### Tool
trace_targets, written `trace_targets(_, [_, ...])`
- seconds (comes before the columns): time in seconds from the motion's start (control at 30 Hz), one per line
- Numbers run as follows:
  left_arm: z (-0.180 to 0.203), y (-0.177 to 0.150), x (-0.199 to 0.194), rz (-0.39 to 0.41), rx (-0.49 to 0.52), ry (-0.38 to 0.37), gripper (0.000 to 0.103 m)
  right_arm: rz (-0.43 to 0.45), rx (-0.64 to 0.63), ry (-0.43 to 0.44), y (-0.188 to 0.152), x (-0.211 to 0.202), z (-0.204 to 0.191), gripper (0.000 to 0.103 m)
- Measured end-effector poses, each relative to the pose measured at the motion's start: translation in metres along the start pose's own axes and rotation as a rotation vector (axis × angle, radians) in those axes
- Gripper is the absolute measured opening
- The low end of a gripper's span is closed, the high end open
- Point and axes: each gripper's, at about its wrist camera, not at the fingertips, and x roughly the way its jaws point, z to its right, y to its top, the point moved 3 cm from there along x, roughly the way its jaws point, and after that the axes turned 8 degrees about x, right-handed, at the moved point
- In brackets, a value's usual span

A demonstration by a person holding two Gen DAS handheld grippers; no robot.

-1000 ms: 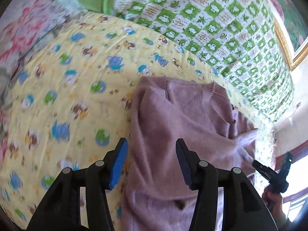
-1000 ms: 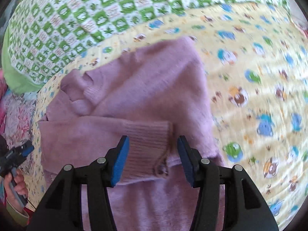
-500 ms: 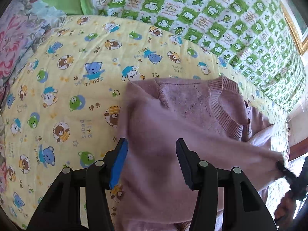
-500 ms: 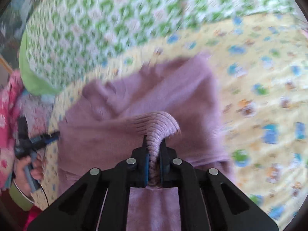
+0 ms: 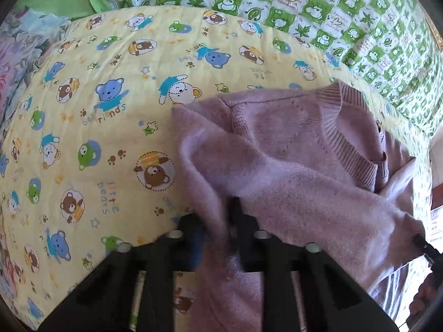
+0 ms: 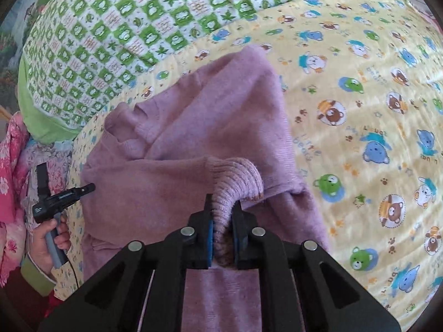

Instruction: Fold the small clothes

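Left wrist view: the left hand-held gripper (image 5: 218, 221) pinches a fold of one mauve knitted sweater (image 5: 290, 166) on the yellow bear-print bedsheet (image 5: 110, 138). Right wrist view: the right hand-held gripper (image 6: 223, 227) clamps its single ribbed cuff (image 6: 235, 182).

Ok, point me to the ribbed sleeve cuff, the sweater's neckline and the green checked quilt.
ribbed sleeve cuff (image 6: 235, 179), right wrist view, on the ribbing just above the shut fingers.
neckline (image 5: 346, 135), left wrist view, on the ribbed collar band.
green checked quilt (image 6: 124, 27), right wrist view, on its patterned top.
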Motion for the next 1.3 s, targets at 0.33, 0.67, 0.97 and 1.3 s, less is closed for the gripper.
trace_targets(0.33, [-0.040,-0.013,-0.015,0.028,-0.003,0.046,0.004,-0.006,-0.004,-0.103,0.000,0.001,0.012,0.037])
trace_targets(0.67, [-0.017,0.003,-0.047,0.101,0.010,-0.052,0.027,0.050,-0.093,0.059,-0.008,-0.015,-0.039,0.043])
trace_targets(0.97, [0.000,0.030,0.008,0.007,0.058,0.065,0.030,-0.250,-0.290,0.252,-0.058,0.084,-0.146,0.043])
trace_targets(1.3, [-0.038,0.026,-0.038,0.099,-0.084,0.039,0.035,-0.274,-0.271,0.194,-0.056,0.099,-0.146,0.043])
